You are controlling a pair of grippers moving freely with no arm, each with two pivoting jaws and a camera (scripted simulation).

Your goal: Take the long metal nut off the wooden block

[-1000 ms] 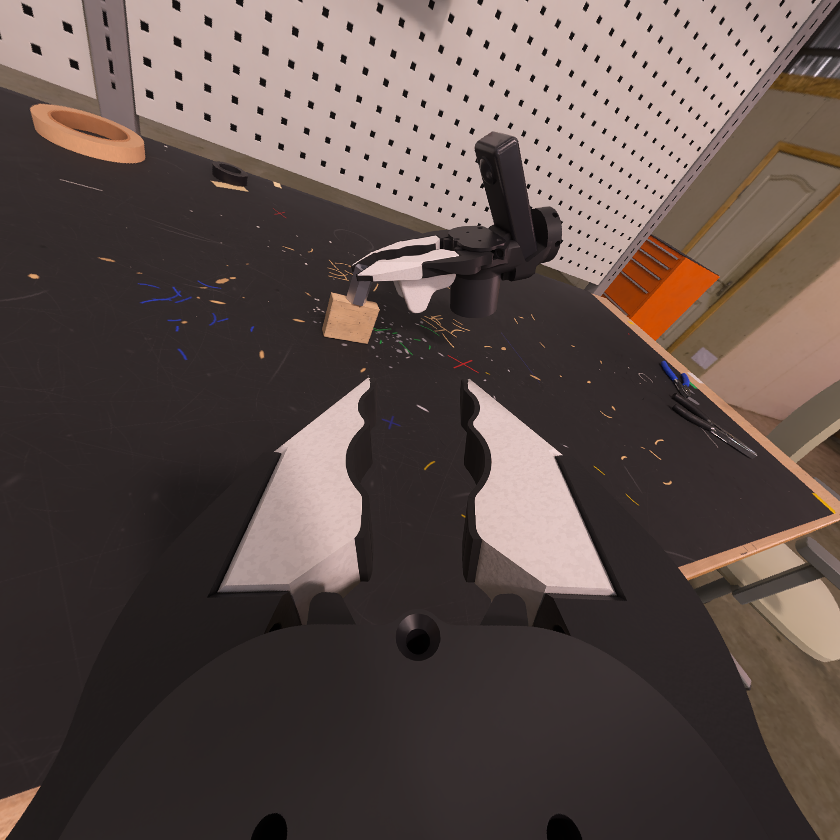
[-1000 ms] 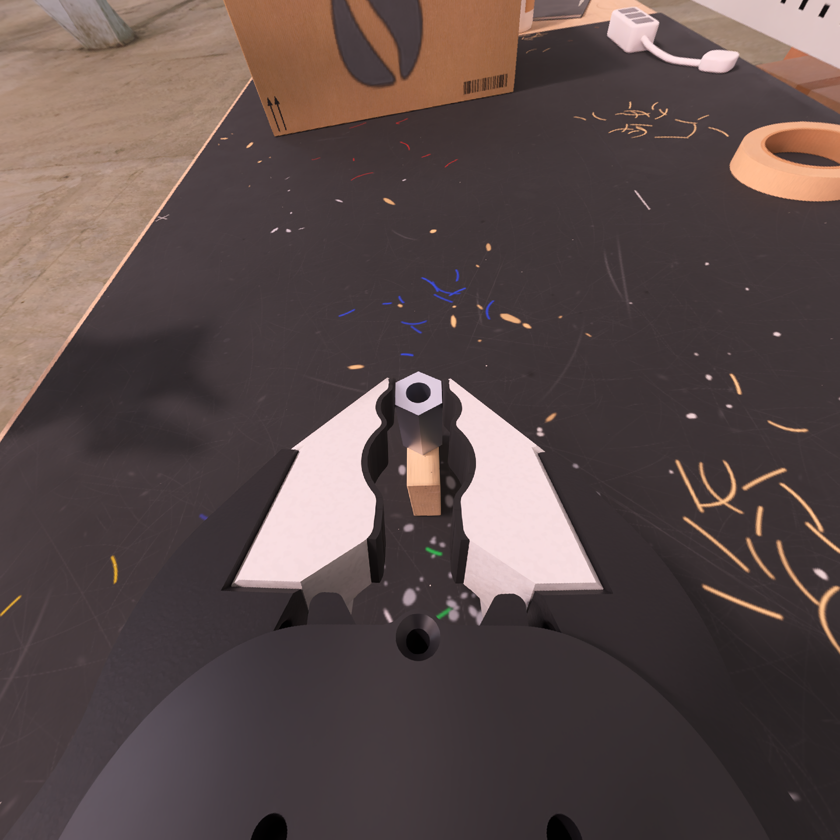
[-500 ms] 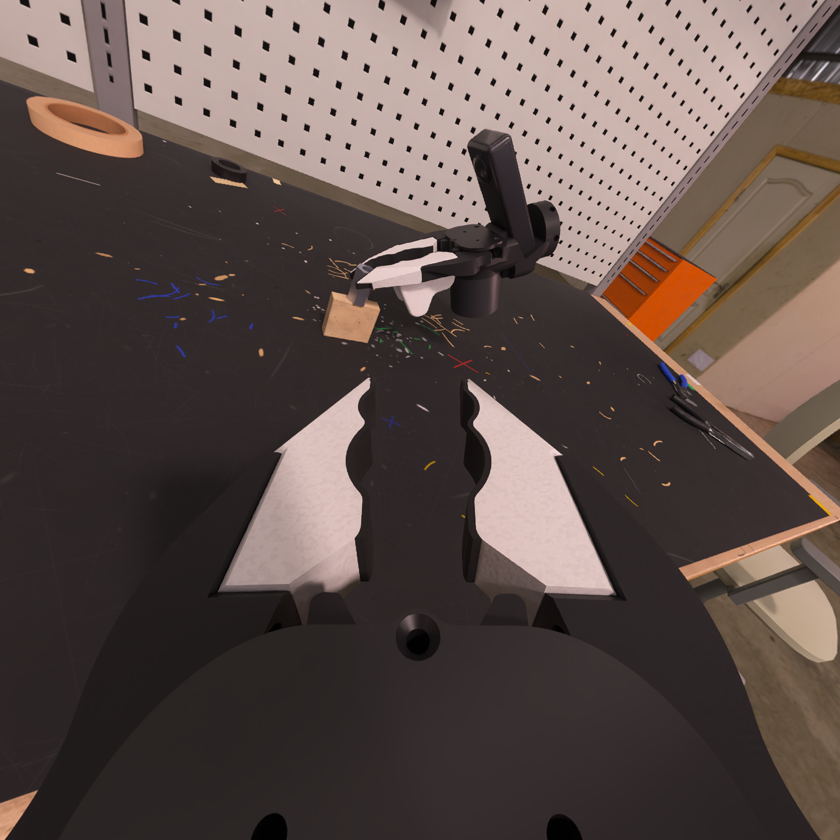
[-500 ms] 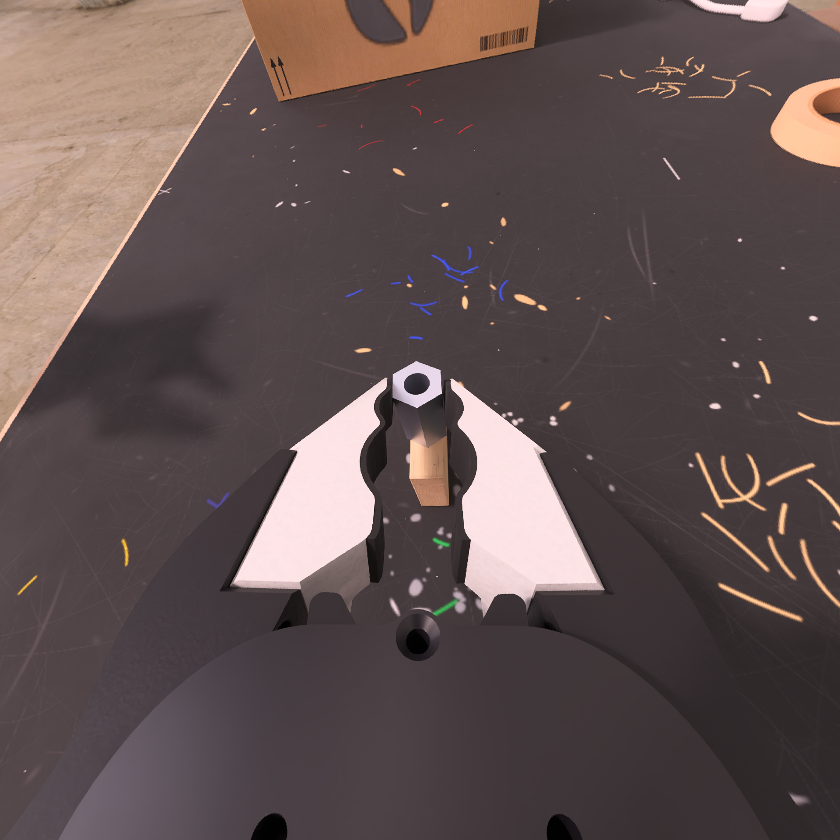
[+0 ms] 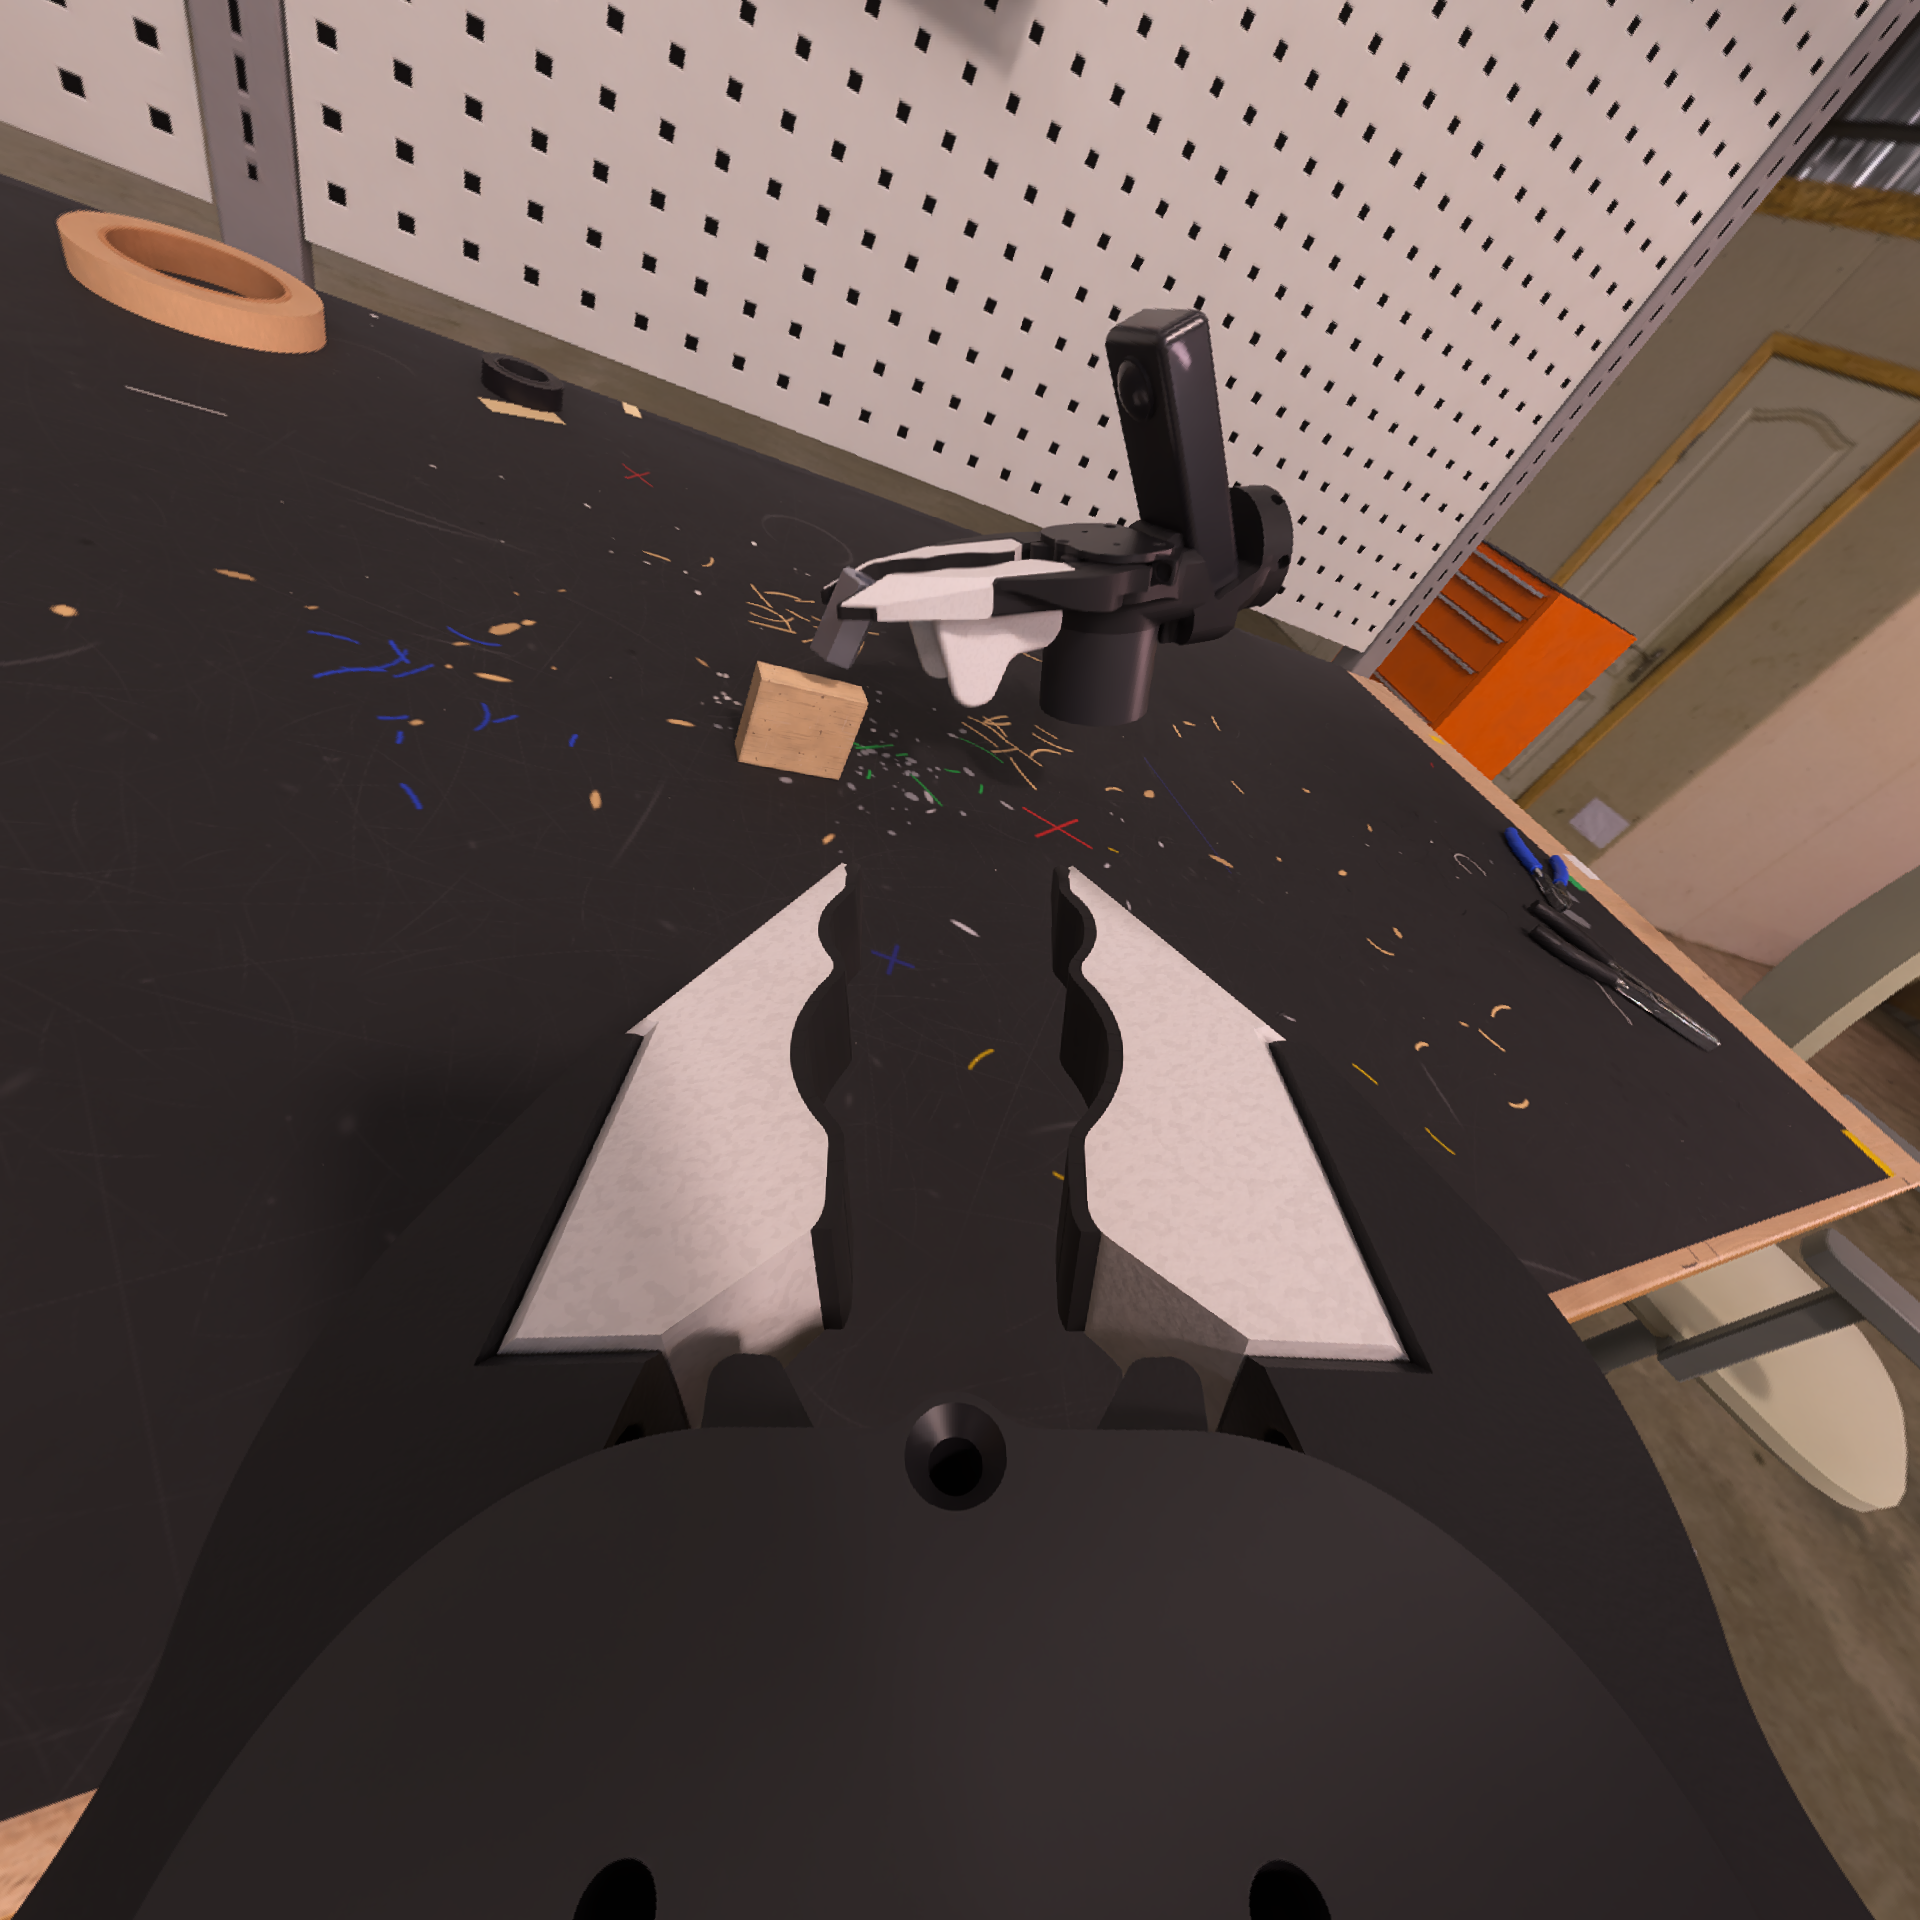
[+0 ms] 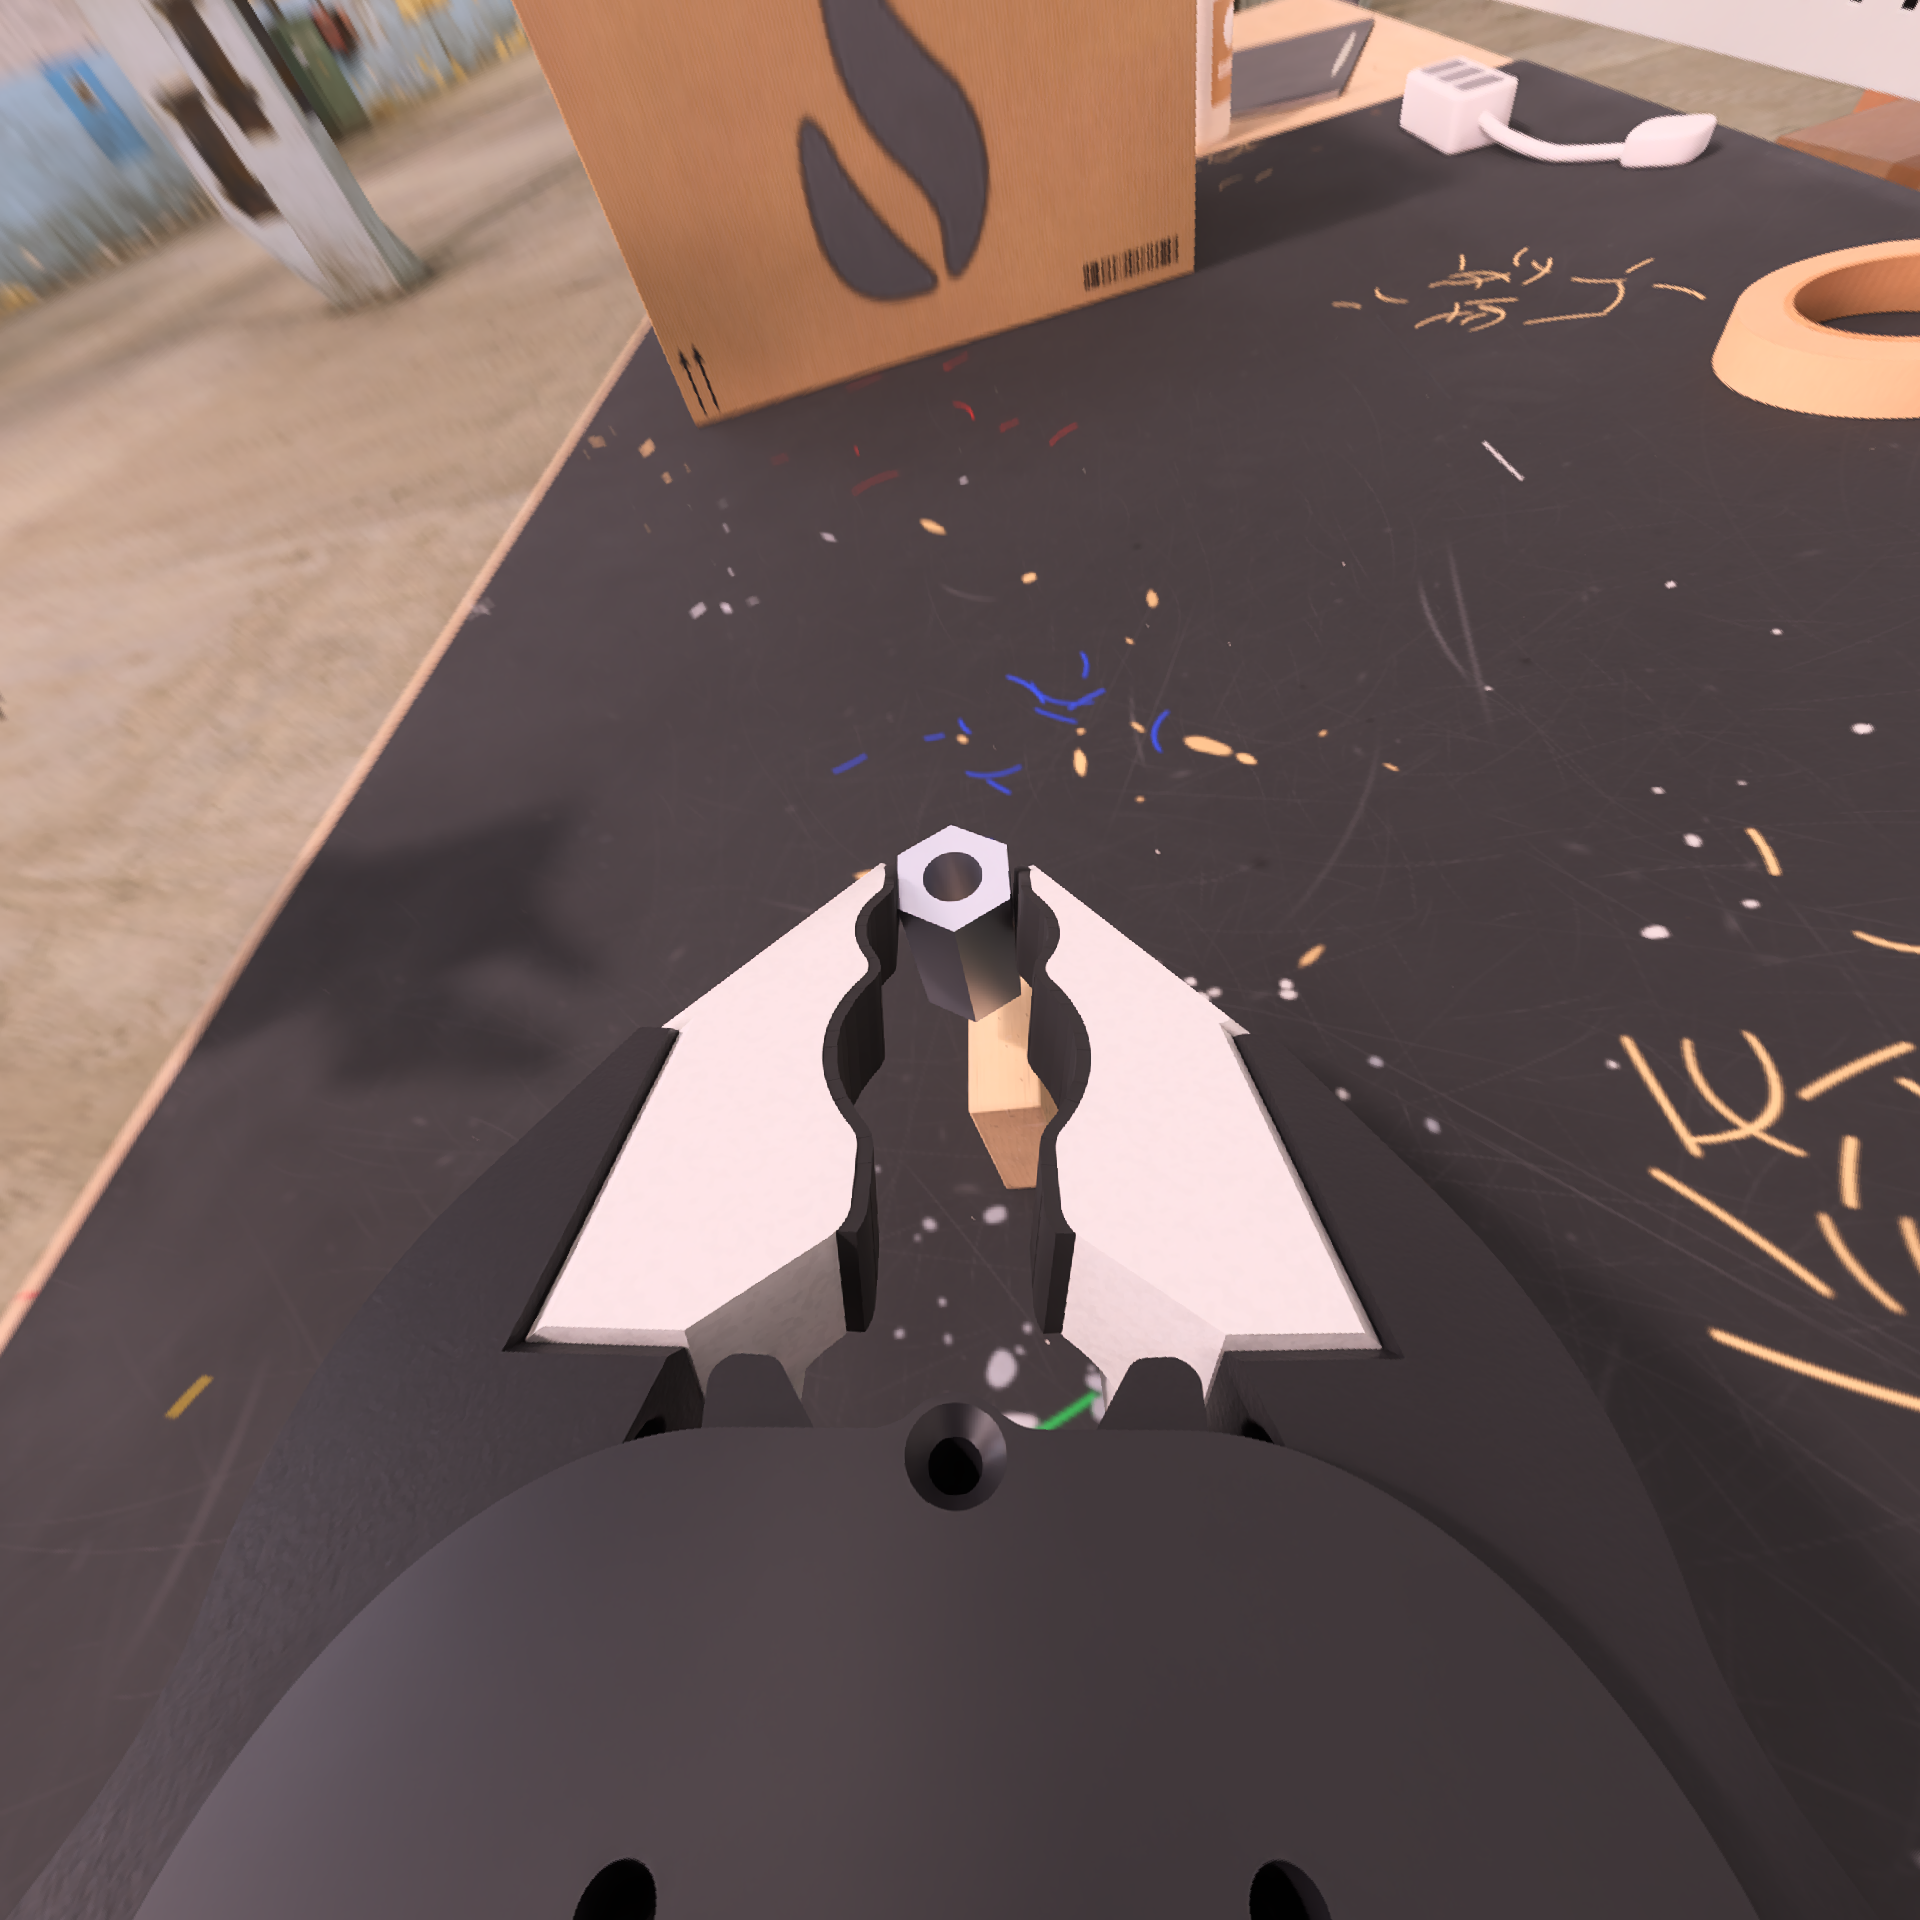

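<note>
The long metal nut [image 6: 958,914] is a grey hexagonal piece held upright between the tips of my right gripper [image 6: 954,896], which is shut on it. It hangs in the air above the wooden block [image 6: 1003,1091], apart from it. In the left wrist view the right gripper [image 5: 847,613] hovers with the nut [image 5: 840,636] just above and behind the block [image 5: 800,719], which rests on the black table. My left gripper [image 5: 954,883] is open and empty, nearer than the block, over the bare table.
A cardboard box [image 6: 883,187] stands at the table's far end. A wooden ring [image 5: 187,278] lies near the pegboard wall [image 5: 935,208]. Pliers [image 5: 1600,956] lie by the right table edge. A white plug and cable [image 6: 1538,120] lie far off.
My right gripper has lifted the nut up off the wooden block, so a gap now shows between them. The block has stayed on the table. My left gripper has barely moved.
</note>
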